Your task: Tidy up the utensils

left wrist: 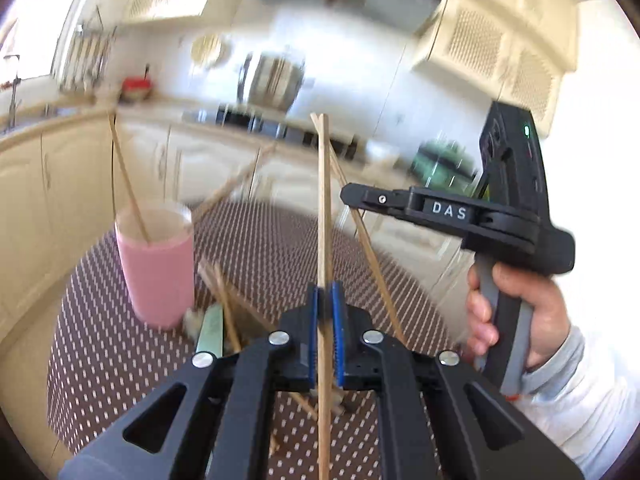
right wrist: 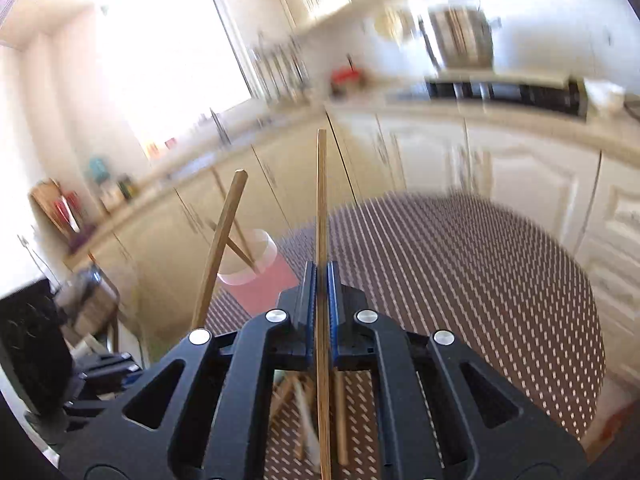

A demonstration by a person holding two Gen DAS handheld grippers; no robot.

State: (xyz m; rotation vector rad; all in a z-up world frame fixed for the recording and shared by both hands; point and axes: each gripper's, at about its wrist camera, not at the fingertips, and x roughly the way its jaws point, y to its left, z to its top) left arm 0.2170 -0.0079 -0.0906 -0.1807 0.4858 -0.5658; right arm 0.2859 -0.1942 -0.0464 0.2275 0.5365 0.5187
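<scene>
Chopsticks are being clamped upright, one (left wrist: 324, 216) by the left gripper (left wrist: 328, 312), one (right wrist: 322, 216) by the right gripper (right wrist: 320, 300). Only the left view is showing the person's hand (left wrist: 516, 312) at right and loose chopsticks (left wrist: 224, 300) lying beside the pink cup (left wrist: 158, 276) at left. Both are blurring a dotted brown tablecloth (right wrist: 460, 280) and cream kitchen cabinets (right wrist: 520, 176).

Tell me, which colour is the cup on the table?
The cup is pink; the left wrist view shows it best.
</scene>
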